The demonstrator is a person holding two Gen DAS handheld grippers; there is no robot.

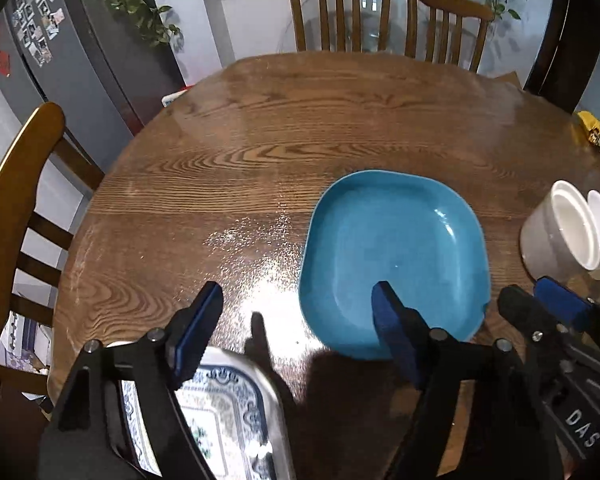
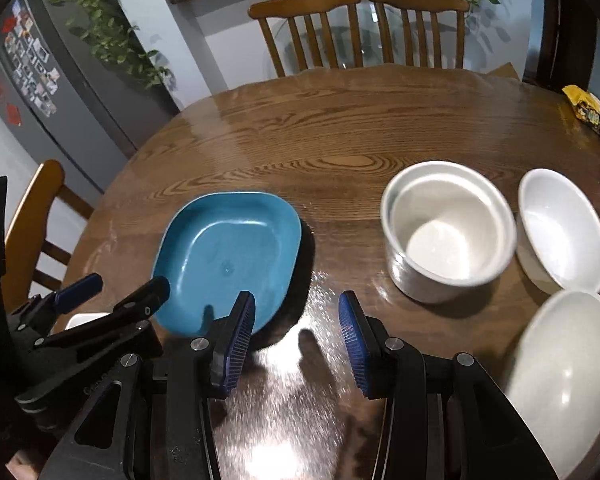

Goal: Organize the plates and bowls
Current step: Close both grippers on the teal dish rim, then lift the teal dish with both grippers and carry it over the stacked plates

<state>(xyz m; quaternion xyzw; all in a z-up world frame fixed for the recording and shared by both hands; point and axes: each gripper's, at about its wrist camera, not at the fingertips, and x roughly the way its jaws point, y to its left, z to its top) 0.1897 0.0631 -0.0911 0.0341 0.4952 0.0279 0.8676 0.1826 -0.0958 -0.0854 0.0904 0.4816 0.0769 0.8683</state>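
Left tool (image 1: 296, 316): fingers spread wide and gripping nothing; it hangs over the near rim of the blue plate and a patterned dish, touching neither as far as I can tell.
Right tool (image 2: 296, 340): fingers partly apart with only bare surface (image 2: 340, 128) between them; nothing held.
Patterned dish (image 1: 220, 412): blue-and-white, at the near edge under the left tool, largely hidden; it lies alone.
Blue plate (image 2: 228, 256): flat on the surface, nothing in it, just beyond both tools.
Large white bowl (image 2: 568, 372): nearest on the right, on its own.
Small white bowl (image 2: 560, 228): behind it, beside the white pot, unstacked.
White pot (image 2: 448, 232): straight-walled, upright, seems to hold a second liner or bowl inside.
Progress: early by my reading; plates lie apart, bowls sit singly.
Left to do: stack plates together, nest bowls.
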